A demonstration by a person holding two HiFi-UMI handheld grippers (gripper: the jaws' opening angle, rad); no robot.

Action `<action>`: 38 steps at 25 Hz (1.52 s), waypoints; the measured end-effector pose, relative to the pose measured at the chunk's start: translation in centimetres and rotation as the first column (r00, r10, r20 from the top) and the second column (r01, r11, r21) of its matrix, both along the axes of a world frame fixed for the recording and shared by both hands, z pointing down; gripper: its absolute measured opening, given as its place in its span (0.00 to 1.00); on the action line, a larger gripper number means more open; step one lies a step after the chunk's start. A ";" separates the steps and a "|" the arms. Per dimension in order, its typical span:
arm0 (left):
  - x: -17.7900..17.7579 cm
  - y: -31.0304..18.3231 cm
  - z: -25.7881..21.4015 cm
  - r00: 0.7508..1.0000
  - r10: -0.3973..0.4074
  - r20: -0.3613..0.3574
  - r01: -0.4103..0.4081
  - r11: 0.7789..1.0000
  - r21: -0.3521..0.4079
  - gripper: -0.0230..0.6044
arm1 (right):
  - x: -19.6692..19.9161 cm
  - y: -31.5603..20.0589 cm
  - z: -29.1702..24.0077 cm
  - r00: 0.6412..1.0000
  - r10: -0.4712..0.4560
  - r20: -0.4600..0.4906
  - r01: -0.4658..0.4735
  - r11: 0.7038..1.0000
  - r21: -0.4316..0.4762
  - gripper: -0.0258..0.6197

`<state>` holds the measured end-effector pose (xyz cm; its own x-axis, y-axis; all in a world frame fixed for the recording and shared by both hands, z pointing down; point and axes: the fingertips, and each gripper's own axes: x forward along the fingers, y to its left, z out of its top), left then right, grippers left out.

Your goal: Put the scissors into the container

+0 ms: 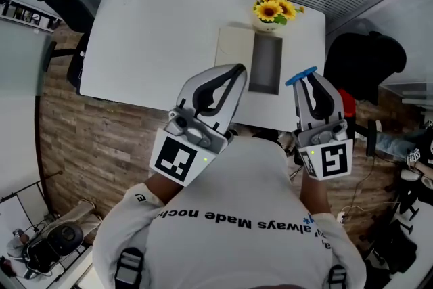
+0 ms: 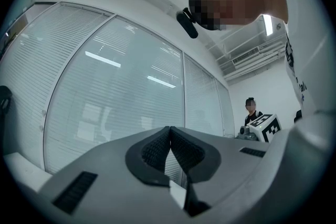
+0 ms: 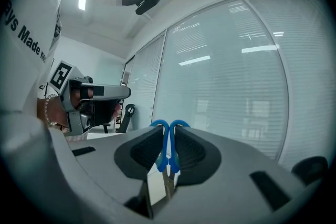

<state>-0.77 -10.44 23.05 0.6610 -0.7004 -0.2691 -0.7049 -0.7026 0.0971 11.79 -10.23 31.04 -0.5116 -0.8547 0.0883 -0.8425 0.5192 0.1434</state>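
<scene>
Gripping the scissors (image 3: pixel 160 126) by their blue handles, the right gripper (image 1: pixel 306 78) is holding them in the air. Its jaws are clamped on the two loops, whose rounded tops are poking out past the fingertips. In the head view the scissors are showing as a short blue bar across that gripper's tips, at about four o'clock of the container (image 1: pixel 265 64) and apart from it. The left gripper (image 1: pixel 237 71) is hanging at about seven o'clock of the container, its jaws pressed together on nothing. The grey oblong container is lying open on the white table (image 1: pixel 155 37) with nothing visible inside. A beige board (image 1: pixel 235 49) is lying against it at nine o'clock, and a pot of sunflowers (image 1: pixel 274 9) is standing at its twelve o'clock. A black chair (image 1: pixel 62 2) is standing at the table's ten o'clock corner.
</scene>
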 end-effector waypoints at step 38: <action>-0.5 0.1 0.2 1.000 0.004 0.005 -0.004 1.000 -0.006 0.07 | -0.1 -2.8 10.1 0.999 0.023 -0.044 -0.031 0.985 -0.171 0.16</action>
